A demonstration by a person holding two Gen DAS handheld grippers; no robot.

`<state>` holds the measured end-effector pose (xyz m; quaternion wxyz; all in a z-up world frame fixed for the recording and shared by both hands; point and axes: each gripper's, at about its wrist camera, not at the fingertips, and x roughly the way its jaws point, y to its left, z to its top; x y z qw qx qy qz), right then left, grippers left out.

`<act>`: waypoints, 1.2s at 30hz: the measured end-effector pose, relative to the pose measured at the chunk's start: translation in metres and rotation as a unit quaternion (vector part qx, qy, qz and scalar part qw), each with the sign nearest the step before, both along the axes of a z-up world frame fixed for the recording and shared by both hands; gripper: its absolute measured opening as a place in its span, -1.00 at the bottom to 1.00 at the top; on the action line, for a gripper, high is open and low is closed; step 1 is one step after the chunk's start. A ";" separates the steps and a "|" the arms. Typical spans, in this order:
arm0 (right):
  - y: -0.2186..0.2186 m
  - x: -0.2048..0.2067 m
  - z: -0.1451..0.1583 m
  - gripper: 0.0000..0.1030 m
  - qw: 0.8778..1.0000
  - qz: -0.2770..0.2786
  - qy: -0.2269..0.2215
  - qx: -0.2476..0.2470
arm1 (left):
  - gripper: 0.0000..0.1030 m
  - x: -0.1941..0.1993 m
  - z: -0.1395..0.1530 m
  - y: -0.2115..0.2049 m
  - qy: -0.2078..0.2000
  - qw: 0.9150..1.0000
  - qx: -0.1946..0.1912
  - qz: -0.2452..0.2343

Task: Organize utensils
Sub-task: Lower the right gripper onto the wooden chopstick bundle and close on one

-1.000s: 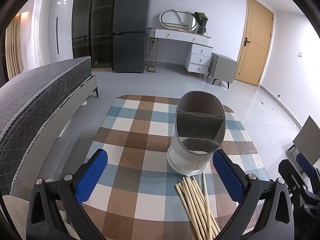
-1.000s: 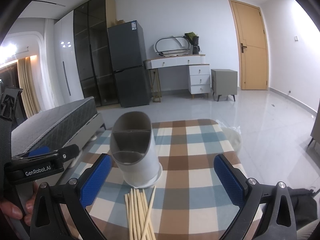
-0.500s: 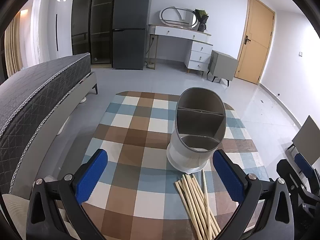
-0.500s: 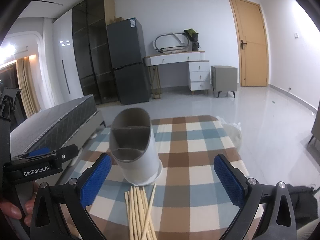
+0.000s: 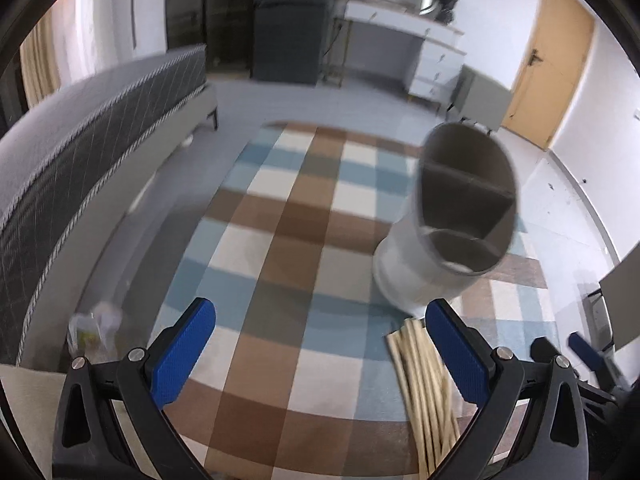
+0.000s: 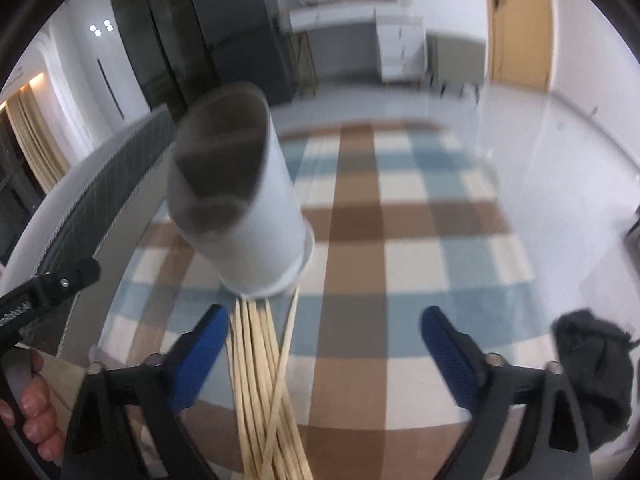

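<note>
Blue-padded and spread wide, the left gripper (image 5: 320, 354) holds nothing in the left wrist view. At about two o'clock from it an upright, divided utensil holder (image 5: 452, 236) stands on the checked cloth (image 5: 280, 220); a bundle of chopsticks (image 5: 424, 384) lies at five o'clock, beside the right-hand pad.

Seen from the right wrist, the right gripper (image 6: 322, 354) is closing, its pads clear of everything. The chopsticks (image 6: 260, 380) lie just inside its left-hand pad, tips reaching the holder (image 6: 248, 208) at eleven o'clock.
</note>
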<state>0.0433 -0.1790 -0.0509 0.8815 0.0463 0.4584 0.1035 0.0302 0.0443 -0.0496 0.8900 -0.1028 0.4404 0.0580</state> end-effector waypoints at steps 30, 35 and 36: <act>0.032 0.056 -0.071 -0.92 0.994 0.015 0.101 -0.029 | 0.98 0.032 -0.050 0.026 0.128 0.990 -0.049 0.044; 0.011 0.057 -0.056 -0.92 0.995 -0.017 0.090 0.033 | 0.98 0.034 -0.062 0.010 0.151 0.987 -0.059 0.011; 0.007 0.057 -0.052 -0.92 0.995 -0.023 0.086 0.046 | 0.98 0.033 -0.065 0.003 0.158 0.986 -0.062 0.000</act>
